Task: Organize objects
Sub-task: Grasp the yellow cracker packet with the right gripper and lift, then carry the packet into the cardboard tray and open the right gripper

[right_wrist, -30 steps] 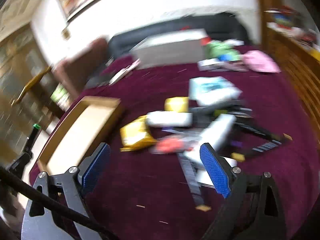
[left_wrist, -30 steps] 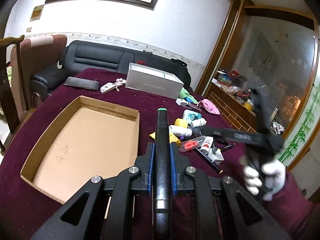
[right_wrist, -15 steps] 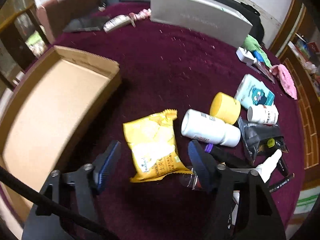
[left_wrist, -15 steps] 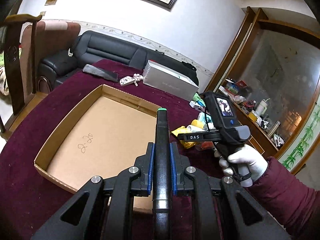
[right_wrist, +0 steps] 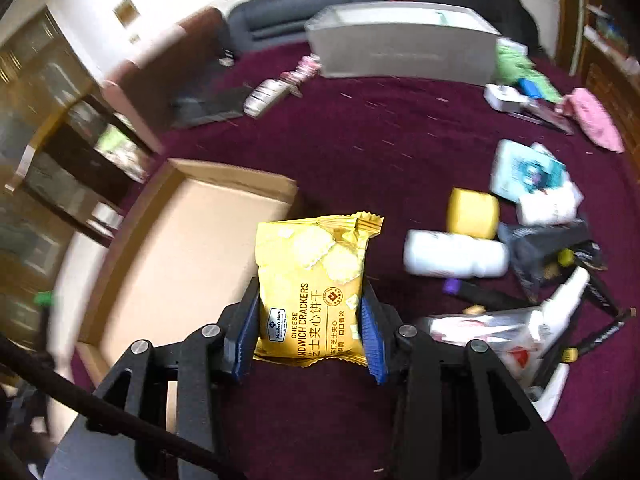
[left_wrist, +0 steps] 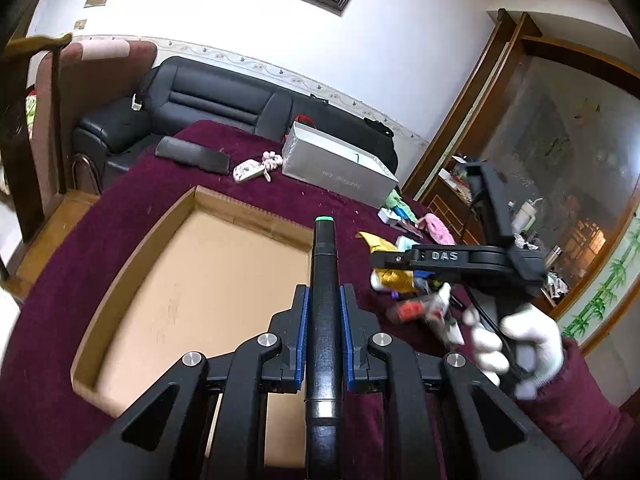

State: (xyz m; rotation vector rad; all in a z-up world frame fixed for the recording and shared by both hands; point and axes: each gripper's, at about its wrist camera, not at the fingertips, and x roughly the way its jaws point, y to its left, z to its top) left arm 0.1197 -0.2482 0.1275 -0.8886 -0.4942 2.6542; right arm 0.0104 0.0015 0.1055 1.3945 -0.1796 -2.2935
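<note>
1. At the left, the open cardboard tray [left_wrist: 192, 292] lay flat on the maroon tablecloth [right_wrist: 384, 128], its floor bare.
2. Above the tray's near right part, the left gripper [left_wrist: 323, 332] was clamped tight on a black marker with a green tip [left_wrist: 323, 280], blue pads pressing its barrel from both sides, the tip aimed toward the far rim.
3. Just right of the tray, the right gripper [right_wrist: 308, 320] had been closing and now pinched a yellow packet of cheese sandwich crackers [right_wrist: 316, 276] between its blue pads; the packet stood up from the jaws beside the tray's corner.
4. A white-gloved hand [left_wrist: 516, 344] in a maroon sleeve gripped that tool's handle.
5. Farther right, the loose pile remained on the cloth: a white bottle [right_wrist: 452, 258] on its side, a yellow cap [right_wrist: 472, 212] touching it, a teal-and-white packet [right_wrist: 524, 176] and dark pens, blurred.
6. At the table's far edge stood a long grey box [right_wrist: 400, 48].
</note>
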